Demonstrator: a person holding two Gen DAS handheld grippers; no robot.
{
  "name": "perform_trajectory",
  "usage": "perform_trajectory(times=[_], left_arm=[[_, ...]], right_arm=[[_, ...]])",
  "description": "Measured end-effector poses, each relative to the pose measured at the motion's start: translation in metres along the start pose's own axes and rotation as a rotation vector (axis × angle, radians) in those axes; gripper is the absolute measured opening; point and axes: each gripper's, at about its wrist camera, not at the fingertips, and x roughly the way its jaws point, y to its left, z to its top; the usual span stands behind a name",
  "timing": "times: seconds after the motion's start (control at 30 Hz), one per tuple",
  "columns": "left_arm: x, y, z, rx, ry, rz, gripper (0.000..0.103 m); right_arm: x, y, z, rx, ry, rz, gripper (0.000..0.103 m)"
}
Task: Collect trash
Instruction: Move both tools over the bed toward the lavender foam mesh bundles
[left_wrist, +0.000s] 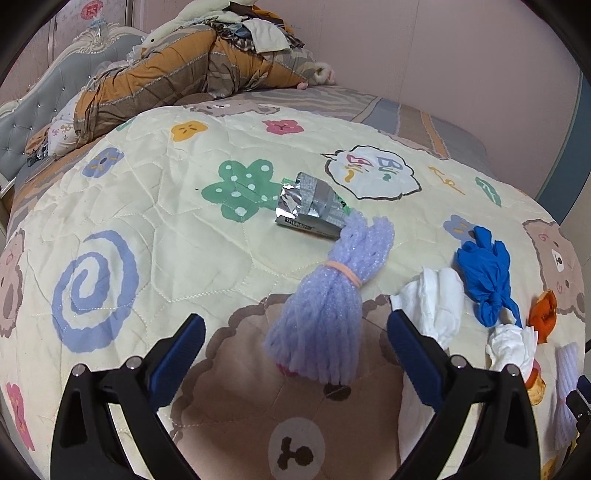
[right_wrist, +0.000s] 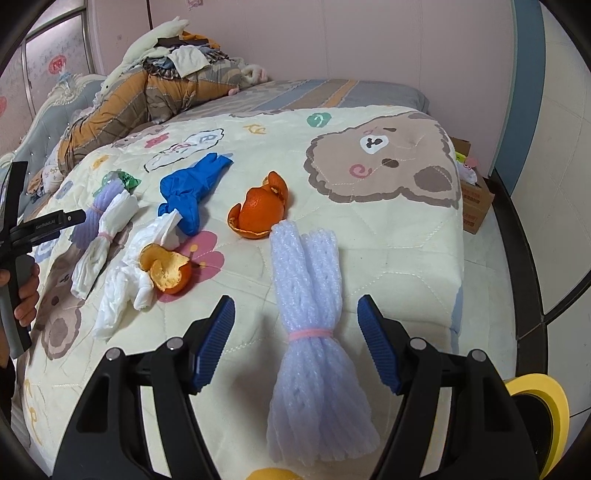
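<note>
The left gripper (left_wrist: 295, 347) hung over the bed quilt (left_wrist: 155, 206), jaws wide apart and empty, flanking a lavender foam-net bundle (left_wrist: 325, 314). The right gripper (right_wrist: 295, 343) likewise stood open around a white foam-net bundle (right_wrist: 314, 354) without touching it.

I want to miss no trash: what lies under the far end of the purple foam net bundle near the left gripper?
Under the far end of the purple foam net bundle lies a silver foil wrapper. The wrapper's near edge is covered by the bundle, so anything beneath there cannot be seen.
</note>
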Motion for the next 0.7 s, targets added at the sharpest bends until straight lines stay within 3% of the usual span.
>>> perform_trajectory(times=[0.17, 0.3, 0.37, 0.43, 0.47, 0.57, 0.7], left_arm=[[0.011, 0.001, 0.002, -0.019, 0.018, -0.021, 0.093], [0.020, -0.008, 0.000, 0.013, 0.043, -0.025, 0.075], [0.024, -0.012, -0.002, 0.025, 0.057, -0.030, 0.066], [0.027, -0.012, -0.003, 0.022, 0.069, -0.047, 0.052], [0.027, -0.010, -0.003, 0.004, 0.072, -0.069, 0.040], [0.026, -0.004, -0.005, -0.038, 0.063, -0.098, 0.033], [0.014, -0.007, -0.006, -0.024, 0.028, -0.110, 0.030]], right_arm=[[0.008, 0.002, 0.001, -0.006, 0.008, -0.011, 0.065], [0.013, 0.000, 0.000, 0.005, 0.020, -0.025, 0.064], [0.015, 0.000, 0.000, 0.014, 0.025, -0.025, 0.057], [0.016, 0.001, 0.000, 0.012, 0.030, -0.034, 0.050], [0.017, 0.001, 0.000, 0.012, 0.031, -0.038, 0.041], [0.021, -0.001, -0.001, 0.028, 0.048, -0.047, 0.032], [0.018, 0.003, 0.000, 0.018, 0.033, -0.053, 0.028]])
